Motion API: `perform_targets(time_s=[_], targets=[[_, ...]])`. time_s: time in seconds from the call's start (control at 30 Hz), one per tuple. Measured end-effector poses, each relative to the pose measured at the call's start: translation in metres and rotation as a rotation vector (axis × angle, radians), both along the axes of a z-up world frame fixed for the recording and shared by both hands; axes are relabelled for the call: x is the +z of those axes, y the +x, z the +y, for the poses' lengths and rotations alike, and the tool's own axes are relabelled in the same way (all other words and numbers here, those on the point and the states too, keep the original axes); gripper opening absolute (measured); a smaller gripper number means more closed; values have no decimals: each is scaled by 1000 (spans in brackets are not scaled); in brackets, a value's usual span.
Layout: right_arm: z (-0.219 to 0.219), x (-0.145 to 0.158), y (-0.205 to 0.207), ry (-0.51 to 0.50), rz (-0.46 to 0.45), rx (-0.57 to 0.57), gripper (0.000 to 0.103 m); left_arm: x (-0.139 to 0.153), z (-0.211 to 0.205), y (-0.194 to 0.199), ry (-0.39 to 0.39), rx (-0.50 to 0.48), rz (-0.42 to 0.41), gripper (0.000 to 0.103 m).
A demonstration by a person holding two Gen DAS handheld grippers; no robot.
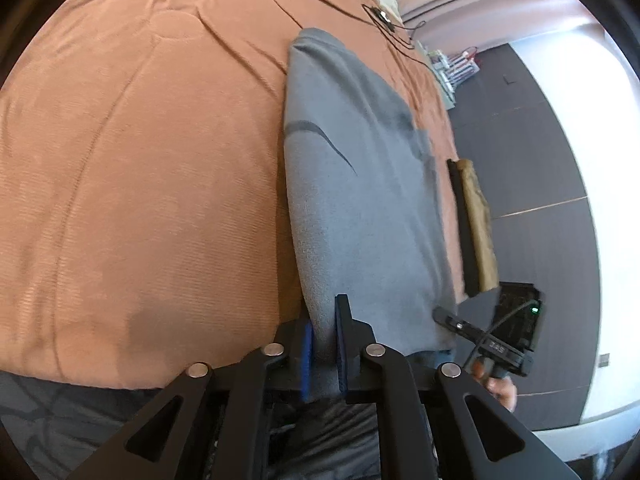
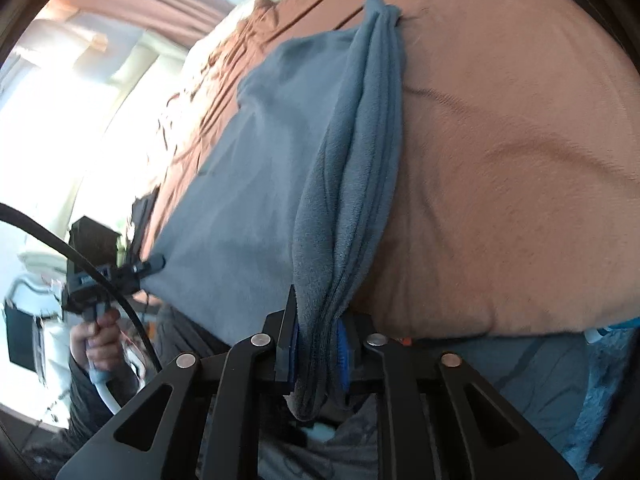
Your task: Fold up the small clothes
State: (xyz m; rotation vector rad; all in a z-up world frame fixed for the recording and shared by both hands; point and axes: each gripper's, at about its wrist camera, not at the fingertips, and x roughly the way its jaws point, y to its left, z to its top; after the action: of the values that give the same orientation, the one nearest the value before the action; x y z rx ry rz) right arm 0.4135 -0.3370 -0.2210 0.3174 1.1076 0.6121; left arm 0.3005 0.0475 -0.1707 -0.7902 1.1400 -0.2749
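A grey fleece garment [image 1: 360, 184] lies stretched over an orange bedspread [image 1: 140, 160]. My left gripper [image 1: 325, 340] is shut on the garment's near edge, with the cloth pinched between its blue pads. In the right wrist view the same garment [image 2: 248, 184] shows a bunched, layered edge running up the middle. My right gripper [image 2: 318, 344] is shut on that thick bundle of layers. Each view shows the other gripper off to the side, held by a hand [image 2: 100, 336], pinching the garment's other near corner.
The bedspread [image 2: 500, 160] covers the bed beyond the garment. A thin black cable [image 1: 384, 20] lies on it at the far end. A dark floor [image 1: 532, 128] runs beside the bed, and a brown-and-black object [image 1: 476, 224] sits along the bed's edge. Bright window light fills the left of the right wrist view.
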Motion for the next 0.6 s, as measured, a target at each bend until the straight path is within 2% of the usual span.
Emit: perform_targets(time_s=[0.03,0.13,0.2,0.43,0.6], targets=[[2,1,4,-21,-2,-4,23,0,1,2,21,10,4,13],[-3,3,16,7,0,-38,42,-4,5,9,41,37,16,26],[-4,6,22,6,-14,-55,47,-3,11,15,48,52,4,30],[-8,6,57,10,-28,-105,47,-9,25,46,39,78,-4,33],[4,-6,82,24,-22,-110,47,-23,30,74,23,81,26,33]])
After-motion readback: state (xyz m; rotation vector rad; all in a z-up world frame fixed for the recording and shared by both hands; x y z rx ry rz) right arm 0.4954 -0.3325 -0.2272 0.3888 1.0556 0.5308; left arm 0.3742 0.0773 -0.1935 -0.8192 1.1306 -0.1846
